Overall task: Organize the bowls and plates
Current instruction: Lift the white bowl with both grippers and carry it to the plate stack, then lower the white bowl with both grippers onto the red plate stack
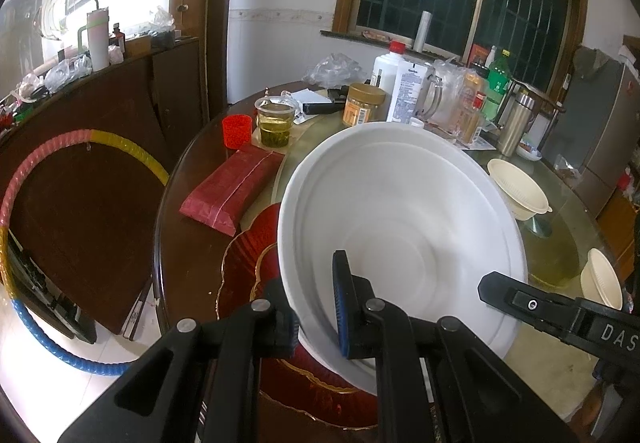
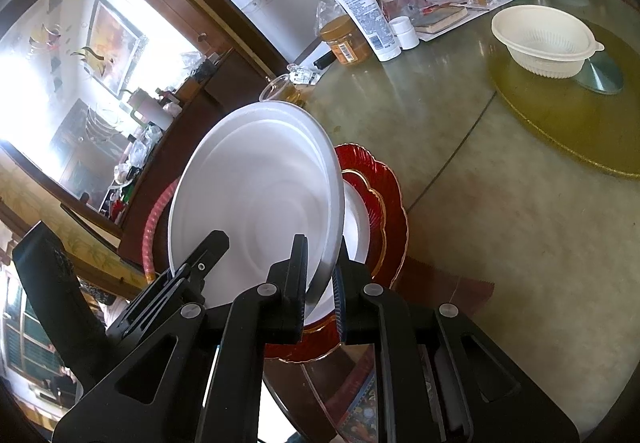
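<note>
Left gripper [image 1: 320, 307]: its jaws are clenched on the near left rim of the white plate [image 1: 400, 211]; one black finger is seen outside the rim, and the blue-padded finger is pressed against the plate's inner face.
White plate: it is held tilted up above the table, its hollow face turned toward the left wrist camera; it is gripped at two places on its near edge, and its far edge is raised toward the clutter of bottles.
Right gripper [image 2: 320, 283]: its jaws are closed on the plate's near right rim, seen edge-on in the right wrist view, with the rim pinched between the two fingers; in the left wrist view this gripper's tip [image 1: 504, 287] is seen against the plate's right edge.
Red scalloped plate [image 1: 240, 263]: it lies flat on the near part of the round table [image 2: 480, 223], directly below the tilted white plate; a second white dish [image 2: 356, 223] is seen lying on it, just beneath the held plate.
Red packet [image 1: 232, 187]: it lies on the table to the left of the plates, with a red cup [image 1: 237, 130] and a clear cup of yellowish liquid [image 1: 275, 123] beyond it.
Cream bowl [image 2: 544, 39]: it stands upright on the far right of the table, well apart from the plates.
Second cream bowl [image 1: 604, 279]: it is seen at the right edge of the left wrist view, tilted.
</note>
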Demonstrator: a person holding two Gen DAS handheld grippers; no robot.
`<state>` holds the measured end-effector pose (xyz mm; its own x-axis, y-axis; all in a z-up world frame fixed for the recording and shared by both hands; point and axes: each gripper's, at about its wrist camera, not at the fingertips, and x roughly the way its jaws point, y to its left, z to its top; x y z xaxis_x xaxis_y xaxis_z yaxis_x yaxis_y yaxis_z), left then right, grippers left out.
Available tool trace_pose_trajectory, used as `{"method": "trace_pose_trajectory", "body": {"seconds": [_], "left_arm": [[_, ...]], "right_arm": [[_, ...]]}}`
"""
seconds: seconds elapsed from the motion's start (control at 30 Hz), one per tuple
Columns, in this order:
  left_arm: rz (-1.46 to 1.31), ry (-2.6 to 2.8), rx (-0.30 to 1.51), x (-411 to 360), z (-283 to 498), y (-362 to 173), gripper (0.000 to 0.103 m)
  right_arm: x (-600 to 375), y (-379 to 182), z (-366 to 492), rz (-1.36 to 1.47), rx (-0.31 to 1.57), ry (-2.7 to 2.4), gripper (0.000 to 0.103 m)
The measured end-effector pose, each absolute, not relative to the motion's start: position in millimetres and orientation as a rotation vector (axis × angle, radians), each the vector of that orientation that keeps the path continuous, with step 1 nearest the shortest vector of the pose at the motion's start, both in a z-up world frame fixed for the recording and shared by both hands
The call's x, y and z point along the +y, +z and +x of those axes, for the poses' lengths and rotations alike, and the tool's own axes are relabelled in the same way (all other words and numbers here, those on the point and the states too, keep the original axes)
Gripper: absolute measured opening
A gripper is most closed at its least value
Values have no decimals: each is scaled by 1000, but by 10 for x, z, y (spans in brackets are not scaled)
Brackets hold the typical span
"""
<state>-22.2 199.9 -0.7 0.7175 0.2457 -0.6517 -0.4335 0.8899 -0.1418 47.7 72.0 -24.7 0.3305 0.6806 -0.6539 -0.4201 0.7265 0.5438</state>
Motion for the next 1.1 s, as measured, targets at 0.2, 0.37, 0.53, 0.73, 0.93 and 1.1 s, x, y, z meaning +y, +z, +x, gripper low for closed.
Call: {"method": "trace_pose_trajectory", "body": {"seconds": [0.2,0.37,0.53,0.73,0.93,1.1], "left_arm": [[-294,383,660,2015,-248,7,13],[-295,392,676,2028,-230,-35,13],[-295,403,695,2046,-227,-77,13],[-298,415,717,2069,-219,-127,13],[-295,421,725,2075,-220,-139,13],[-299,426,734,2072,-212,-155,14]], "right_arm": [[732,-216,474,298,989,745,11],[736,-241,487,301,1001,748,11],[741,-281,521,303,1020,754,11],[757,-312,533,299,1035,759,11],[763,-332,538,299,1044,763,11],[762,-334,544,299,1048,766,11]]}}
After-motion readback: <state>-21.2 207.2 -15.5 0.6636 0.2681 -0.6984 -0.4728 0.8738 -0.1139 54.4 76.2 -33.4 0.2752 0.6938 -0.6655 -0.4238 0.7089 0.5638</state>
